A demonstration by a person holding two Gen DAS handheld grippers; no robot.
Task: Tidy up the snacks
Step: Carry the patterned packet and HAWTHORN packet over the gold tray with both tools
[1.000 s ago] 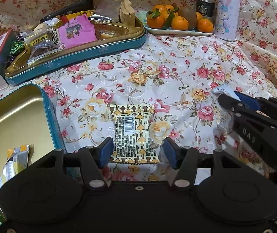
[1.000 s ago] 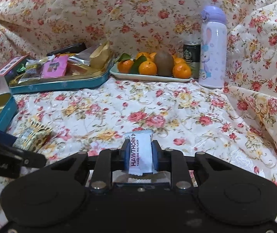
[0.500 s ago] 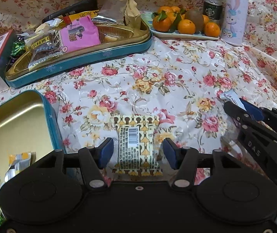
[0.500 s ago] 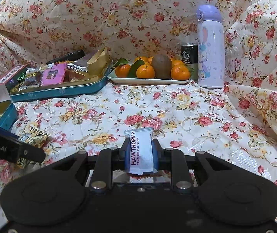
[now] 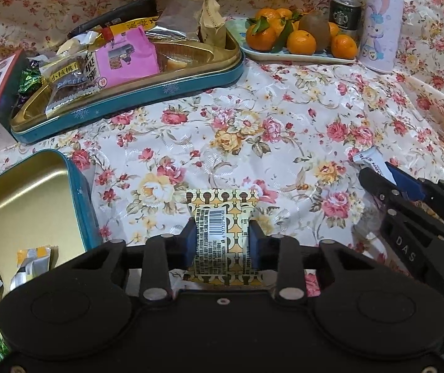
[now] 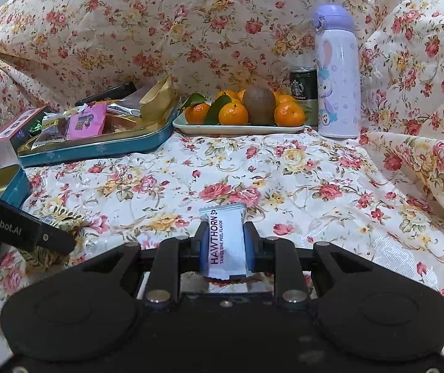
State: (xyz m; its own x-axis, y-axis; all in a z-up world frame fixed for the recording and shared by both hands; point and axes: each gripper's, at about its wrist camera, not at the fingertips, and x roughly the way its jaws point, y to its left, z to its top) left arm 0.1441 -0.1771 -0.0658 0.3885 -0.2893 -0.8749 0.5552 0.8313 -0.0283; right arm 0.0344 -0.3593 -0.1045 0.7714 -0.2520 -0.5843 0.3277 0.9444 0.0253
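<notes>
The left gripper (image 5: 222, 244) closes over a yellow patterned packet (image 5: 222, 217) lying barcode-up on the floral cloth (image 5: 253, 118), its blue pads (image 5: 191, 242) hard against the wrapper's two long edges; the packet's far end juts out beyond the fingertips. Just left of it stands an open gold-lined tin (image 5: 82, 205) with a few wrapped snacks in its near corner. Farther back, a shallow tin lid (image 5: 128, 99) is heaped with assorted packets, beside a plate (image 5: 296, 57) of tangerines and a kiwi, a can (image 5: 344, 12) and a lilac bottle (image 5: 382, 21).

The right gripper (image 6: 223, 245) pinches a white hawthorn sachet (image 6: 225, 242) upright between its jaws, above the cloth and well apart from the tins.

A second earlier, the left jaws stood spread wide, the packet lying untouched between and ahead of them; they have since drawn in onto it, and the packet now sits deeper between the fingers. The right gripper's hold on the sachet is unchanged.
</notes>
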